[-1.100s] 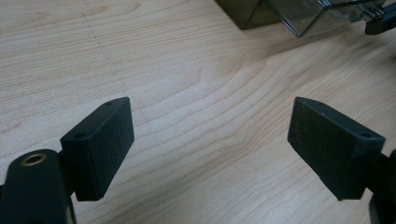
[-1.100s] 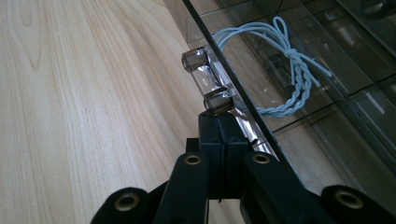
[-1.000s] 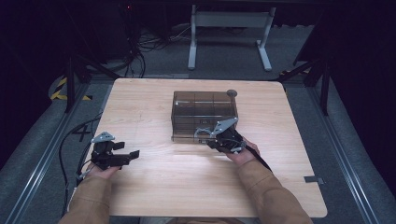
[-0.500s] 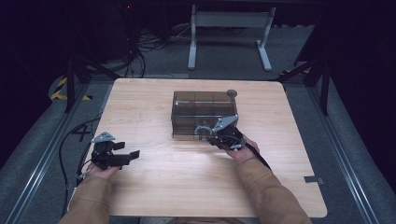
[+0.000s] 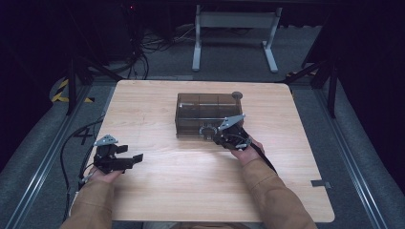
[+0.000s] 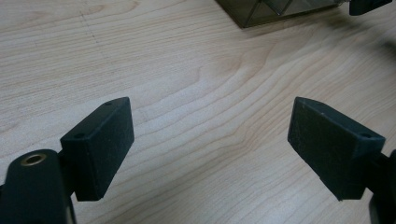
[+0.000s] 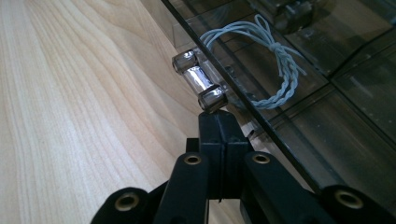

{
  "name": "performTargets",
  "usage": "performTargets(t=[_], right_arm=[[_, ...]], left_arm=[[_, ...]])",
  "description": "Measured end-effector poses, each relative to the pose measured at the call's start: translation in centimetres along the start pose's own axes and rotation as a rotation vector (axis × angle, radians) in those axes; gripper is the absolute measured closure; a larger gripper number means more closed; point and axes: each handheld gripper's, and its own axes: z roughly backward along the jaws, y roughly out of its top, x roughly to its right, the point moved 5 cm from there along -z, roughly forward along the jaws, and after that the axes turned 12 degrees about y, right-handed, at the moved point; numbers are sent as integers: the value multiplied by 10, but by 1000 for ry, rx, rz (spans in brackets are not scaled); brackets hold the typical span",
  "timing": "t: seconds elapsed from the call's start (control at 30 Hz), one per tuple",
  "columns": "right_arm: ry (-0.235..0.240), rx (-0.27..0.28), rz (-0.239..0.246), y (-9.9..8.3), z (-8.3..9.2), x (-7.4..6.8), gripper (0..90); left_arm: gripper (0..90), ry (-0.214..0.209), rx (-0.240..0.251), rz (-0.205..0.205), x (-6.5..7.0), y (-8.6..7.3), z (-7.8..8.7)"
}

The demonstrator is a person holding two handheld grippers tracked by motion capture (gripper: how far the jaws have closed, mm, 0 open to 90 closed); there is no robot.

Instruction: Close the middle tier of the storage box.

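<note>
A smoky see-through box (image 5: 205, 107) with inner compartments stands mid-table, lid down. My right gripper (image 5: 212, 133) is at its near front wall. In the right gripper view its jaws (image 7: 219, 116) are pressed together with nothing visible between them, and their tip sits just under the box's clear latch (image 7: 200, 79) with its metal pin. A coil of grey twisted wire (image 7: 261, 60) lies inside under the lid. My left gripper (image 5: 133, 155) rests low at the table's left with its jaws wide apart over bare wood (image 6: 210, 140).
The wooden table (image 5: 157, 191) has rounded corners. A small dark round piece (image 5: 237, 95) sits at the box's far right corner. Beyond the far edge there are cables and a metal stand (image 5: 234, 28) on the floor.
</note>
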Motion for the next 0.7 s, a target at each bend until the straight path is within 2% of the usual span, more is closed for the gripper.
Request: performTargets(t=[0.37, 0.7], right_arm=[[-21, 47, -45, 1, -1, 10, 900], [-55, 55, -47, 3, -2, 14, 900]], left_arm=[[153, -3, 1, 2, 0, 0, 0], [153, -3, 1, 2, 0, 0, 0]])
